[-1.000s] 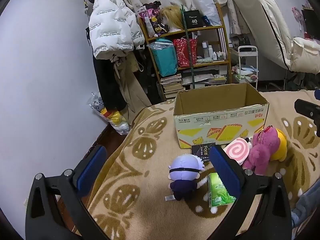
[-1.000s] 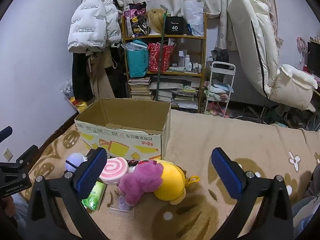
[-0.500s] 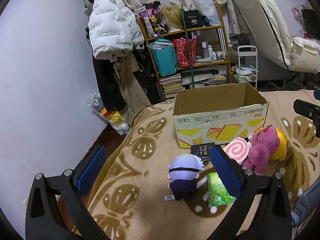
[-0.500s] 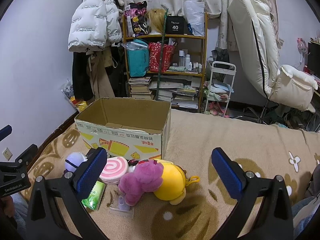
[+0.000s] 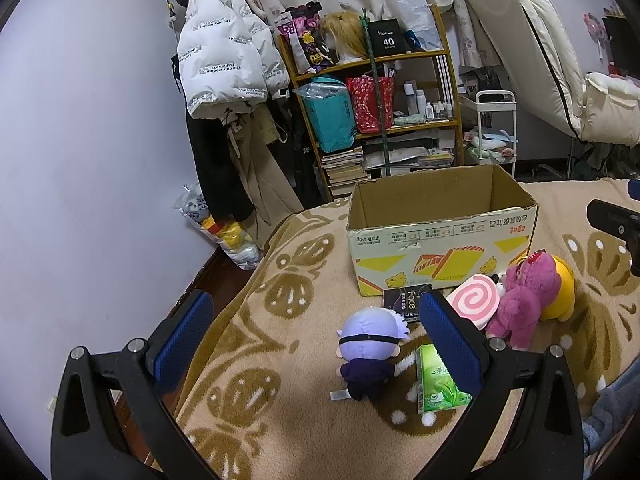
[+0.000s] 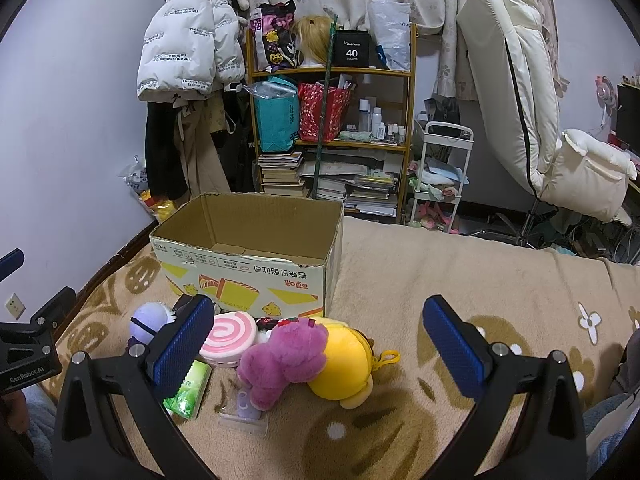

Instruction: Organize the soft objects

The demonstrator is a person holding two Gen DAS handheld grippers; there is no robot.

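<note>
Tan blanket [image 5: 248,360] with brown butterfly patterns covers the bed, and its left edge drops off to dark floor at about nine o'clock in the left wrist view. A cardboard box [image 5: 440,236] stands open at the middle of the bed, with bare blanket to its left and a wide bare stretch [image 6: 460,280] to its right in the right wrist view.

The soft things lie in a row just in front of the box. From left to right: a small doll with pale purple hair [image 5: 370,350], a green tissue pack [image 5: 436,380] just beside it, a black packet [image 5: 404,302] leaning against the box front, a pink swirl cushion [image 5: 474,304], a pink plush bear [image 5: 524,296] and a yellow plush [image 5: 562,292] touching the bear.

The left wrist view shows the doll whole and the black packet; the right wrist view shows only the doll's head [image 6: 150,318] behind a finger, but it alone shows a clear plastic packet [image 6: 246,416] at six o'clock from the bear [image 6: 286,356], and the yellow plush's loop [image 6: 390,358].

The left gripper [image 5: 316,336] hovers low over the blanket with its jaws wide apart, the doll between them near the right finger. The right gripper [image 6: 320,340] hangs over the bear and yellow plush [image 6: 346,364], jaws wide apart, holding nothing.
</note>
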